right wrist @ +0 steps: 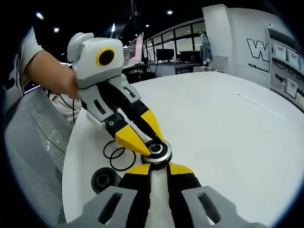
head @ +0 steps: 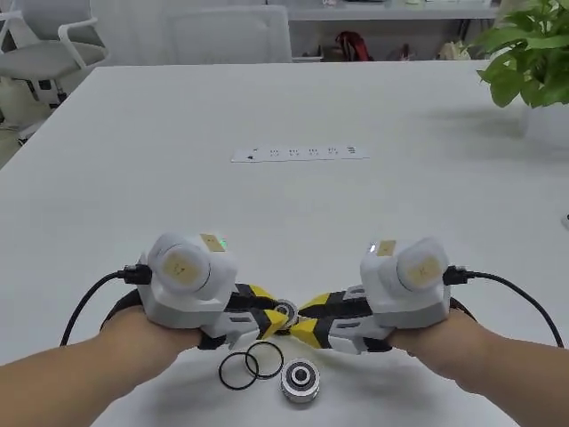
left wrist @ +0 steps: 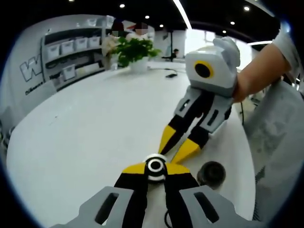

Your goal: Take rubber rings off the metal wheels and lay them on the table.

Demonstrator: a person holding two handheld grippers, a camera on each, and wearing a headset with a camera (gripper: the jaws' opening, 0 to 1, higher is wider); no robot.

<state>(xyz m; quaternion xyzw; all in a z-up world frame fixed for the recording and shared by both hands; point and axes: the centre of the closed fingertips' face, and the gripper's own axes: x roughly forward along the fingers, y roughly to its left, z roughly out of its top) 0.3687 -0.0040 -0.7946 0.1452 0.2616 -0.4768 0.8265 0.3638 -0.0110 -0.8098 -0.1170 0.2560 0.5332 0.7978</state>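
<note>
We are clamping the left gripper (head: 271,318) on a metal wheel (head: 285,311). Two rubber rings (head: 251,365) are lying on the table (head: 293,205) at its 7 o'clock, and a second wheel (head: 300,380) at 6. We are judging it best to brace the wheel and peel from its rim. The right gripper (head: 302,324) is showing jaws nearly together there; whether they are biting rubber we cannot tell. Both grippers are lying low, pointing in from 8 and 4 o'clock.

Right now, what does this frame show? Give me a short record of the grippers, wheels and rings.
left gripper: shut on a wheel
right gripper: tips at the same wheel; grip unclear
second wheel: standing on the table, near the person
rubber rings: two, loose on the table, overlapping, beside the second wheel
plant: far right corner
</note>
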